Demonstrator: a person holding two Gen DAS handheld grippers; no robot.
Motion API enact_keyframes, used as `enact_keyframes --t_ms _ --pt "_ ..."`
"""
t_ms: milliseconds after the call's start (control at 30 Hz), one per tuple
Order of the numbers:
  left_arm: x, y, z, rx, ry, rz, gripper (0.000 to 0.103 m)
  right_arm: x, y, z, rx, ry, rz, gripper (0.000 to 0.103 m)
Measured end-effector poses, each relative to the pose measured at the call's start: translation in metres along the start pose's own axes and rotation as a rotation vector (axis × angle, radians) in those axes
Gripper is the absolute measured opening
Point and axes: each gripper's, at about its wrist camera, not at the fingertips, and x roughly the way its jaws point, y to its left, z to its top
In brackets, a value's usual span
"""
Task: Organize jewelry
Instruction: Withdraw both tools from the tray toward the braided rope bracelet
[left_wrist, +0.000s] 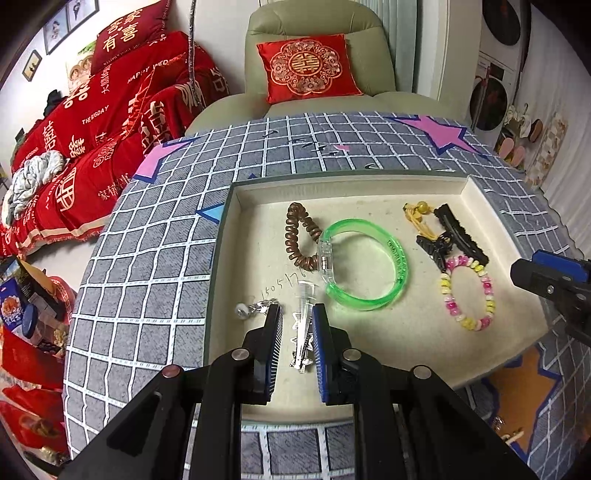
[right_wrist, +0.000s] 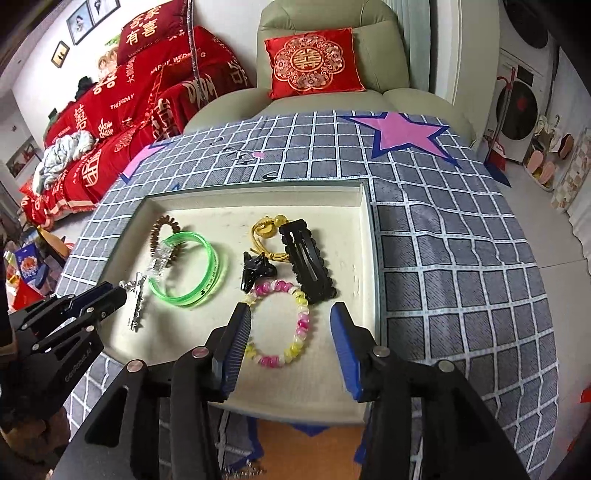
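Left hand-held gripper (left_wrist: 297, 317): clenched on a silver star hair clip (left_wrist: 301, 343), held over the near-left of the cream tray (left_wrist: 369, 192).
Right hand-held gripper (right_wrist: 291, 315): released, held above the pink-and-yellow bead bracelet (right_wrist: 280, 325) lying near-right in the tray.
Green bangle (left_wrist: 364, 264): laid mid-tray, against a brown spiral hair tie (left_wrist: 299, 236).
Black hair clip (right_wrist: 308, 262): laid just beyond the bracelet.
Counter (right_wrist: 461, 240): covered in checked cloth.

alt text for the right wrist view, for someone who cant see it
The right gripper hangs open over a pink, yellow and white bead bracelet in a cream tray on a grid-patterned cloth. Further in lie a black hair clip, a green bangle and a brown coil tie; the left gripper enters from the left.
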Motion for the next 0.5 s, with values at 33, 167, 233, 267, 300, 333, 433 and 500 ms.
enact_keyframes --t_ms 33,167,233,267,300,333,433,500 --pt "-0.003 0.001 -0.001 -0.003 -0.005 -0.002 0.025 -0.003 0.000 -0.001 0.002 -0.003 0.002 0.050" --pt "-0.017 0.005 -0.006 -0.026 -0.023 0.003 0.103 -0.020 0.002 -0.008 0.005 -0.020 0.014 0.052" --pt "-0.031 0.008 -0.011 -0.044 -0.077 0.012 0.103 -0.027 0.002 -0.012 0.007 -0.027 0.021 0.053" --pt "-0.034 0.008 -0.013 -0.045 -0.074 0.005 0.103 -0.030 0.003 -0.014 0.008 -0.029 0.025 0.055" --pt "-0.036 0.009 -0.013 -0.049 -0.072 0.000 0.103 -0.033 0.003 -0.016 0.009 -0.031 0.027 0.056" --pt "-0.040 0.010 -0.015 -0.052 -0.074 -0.006 0.103 -0.037 0.004 -0.019 0.009 -0.035 0.028 0.056" --pt "-0.052 0.010 -0.023 -0.045 -0.089 -0.008 0.103 -0.046 0.004 -0.026 0.012 -0.040 0.036 0.057" --pt "-0.060 0.010 -0.029 -0.036 -0.099 -0.012 0.103 -0.053 0.004 -0.032 0.013 -0.043 0.042 0.066"
